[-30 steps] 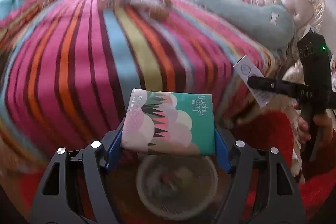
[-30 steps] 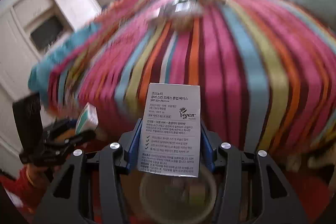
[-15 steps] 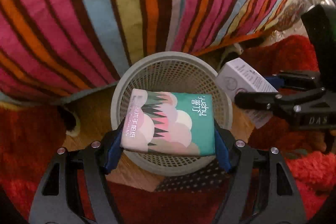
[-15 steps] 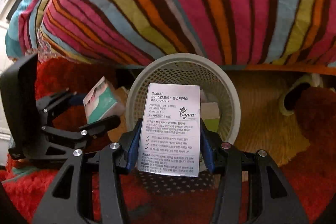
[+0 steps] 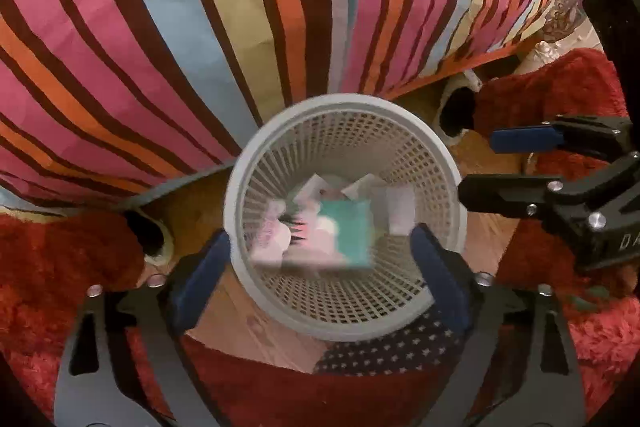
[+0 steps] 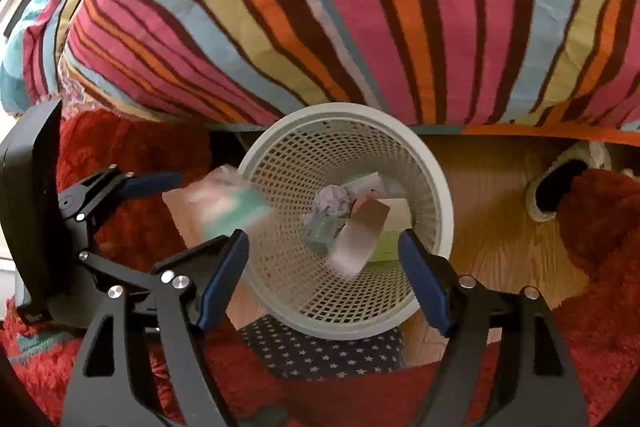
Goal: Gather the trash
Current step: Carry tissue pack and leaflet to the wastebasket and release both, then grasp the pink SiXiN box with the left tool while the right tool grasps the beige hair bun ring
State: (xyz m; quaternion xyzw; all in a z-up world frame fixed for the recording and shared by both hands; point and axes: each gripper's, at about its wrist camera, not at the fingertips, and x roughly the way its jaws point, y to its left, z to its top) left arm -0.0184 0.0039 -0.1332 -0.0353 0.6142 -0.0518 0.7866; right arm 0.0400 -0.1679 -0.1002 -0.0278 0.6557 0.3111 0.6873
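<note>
A grey mesh waste basket stands on the floor by the bed; it also shows in the right wrist view. My left gripper is open above it, and the green tissue pack, blurred, is falling free into the basket. In the right wrist view the tissue pack is blurred at the basket's left rim. My right gripper is open above the basket, and the white cosmetics box, blurred, is dropping inside. Crumpled paper and other scraps lie at the bottom.
The striped bedspread hangs just behind the basket. A red shaggy rug covers the floor on both sides. Slippers lie on the wooden floor to the right. A star-patterned cloth lies in front of the basket.
Both grippers have opened over the basket. The tissue pack has left my left gripper and the white box has left my right gripper; both are falling.
</note>
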